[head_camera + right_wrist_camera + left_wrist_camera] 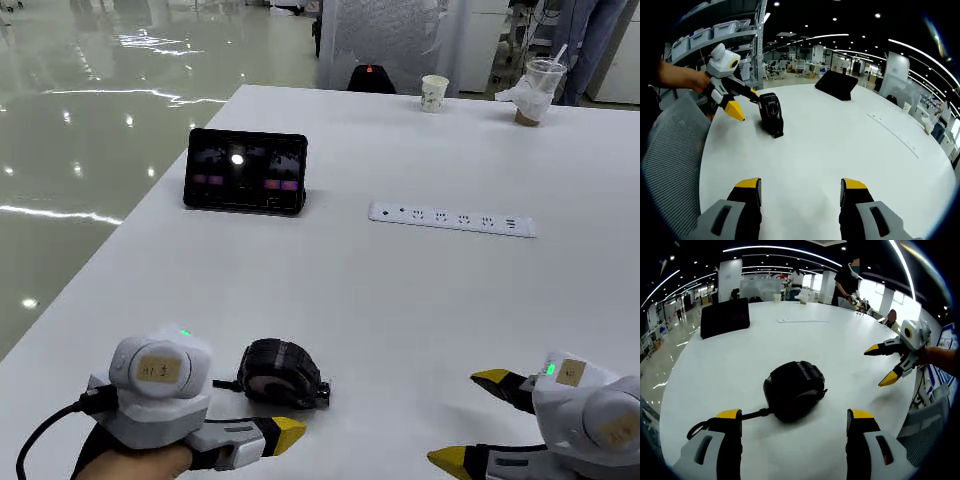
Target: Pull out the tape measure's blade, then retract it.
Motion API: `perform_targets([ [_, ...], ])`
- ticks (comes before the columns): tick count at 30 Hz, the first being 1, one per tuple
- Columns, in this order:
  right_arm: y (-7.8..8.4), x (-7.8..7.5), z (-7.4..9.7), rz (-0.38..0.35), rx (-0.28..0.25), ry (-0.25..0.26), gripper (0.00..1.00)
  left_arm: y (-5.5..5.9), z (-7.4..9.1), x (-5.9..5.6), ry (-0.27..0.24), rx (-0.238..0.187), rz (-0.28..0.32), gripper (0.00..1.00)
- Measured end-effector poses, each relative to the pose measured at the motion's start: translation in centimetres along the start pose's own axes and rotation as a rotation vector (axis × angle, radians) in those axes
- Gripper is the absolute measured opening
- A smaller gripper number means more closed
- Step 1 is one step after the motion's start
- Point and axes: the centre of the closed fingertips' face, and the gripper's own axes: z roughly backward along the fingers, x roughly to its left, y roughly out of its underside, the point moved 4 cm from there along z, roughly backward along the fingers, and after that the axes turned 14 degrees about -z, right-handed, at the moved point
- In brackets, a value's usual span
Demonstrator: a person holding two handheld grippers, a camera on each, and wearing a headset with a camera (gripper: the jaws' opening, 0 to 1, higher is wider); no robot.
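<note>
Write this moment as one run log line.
stage: before grasp | tape measure: lying on table, blade not out | left gripper: open, tape measure just ahead of its jaws, not gripped | right gripper: open, empty

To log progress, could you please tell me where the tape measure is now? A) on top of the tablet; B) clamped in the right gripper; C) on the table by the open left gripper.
C: the tape measure lies on the table just ahead of the left gripper, fingers open.
</note>
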Motion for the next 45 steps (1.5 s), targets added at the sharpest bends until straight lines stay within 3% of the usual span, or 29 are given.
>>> perform_targets([
  [4, 0.3, 0.1, 0.7, -0.011, -0.007, 0.012, 0.66, -0.1, 0.3, -0.4, 0.019, -0.021, -0.018, 0.84],
  [6, 0.3, 0.2, 1.1, -0.032, -0.029, 0.012, 0.68, -0.5, 0.6, -0.8, 0.022, -0.048, -0.048, 0.84],
  [11, 0.5, 0.7, 1.8, -0.057, -0.051, 0.022, 0.73, -0.6, 1.1, -1.4, 0.046, -0.064, -0.114, 0.86],
  [24, 2.0, 1.7, 3.6, -0.123, -0.095, 0.03, 0.81, -0.5, 2.5, -2.2, 0.081, -0.139, -0.146, 0.94],
  [36, 2.3, 2.5, 4.5, -0.14, -0.138, 0.018, 0.91, -0.2, 3.4, -3.4, 0.107, -0.159, -0.185, 0.99],
  [45, 2.7, 2.9, 5.1, -0.146, -0.152, 0.019, 0.97, 0.0, 4.1, -3.4, 0.095, -0.178, -0.215, 0.99],
])
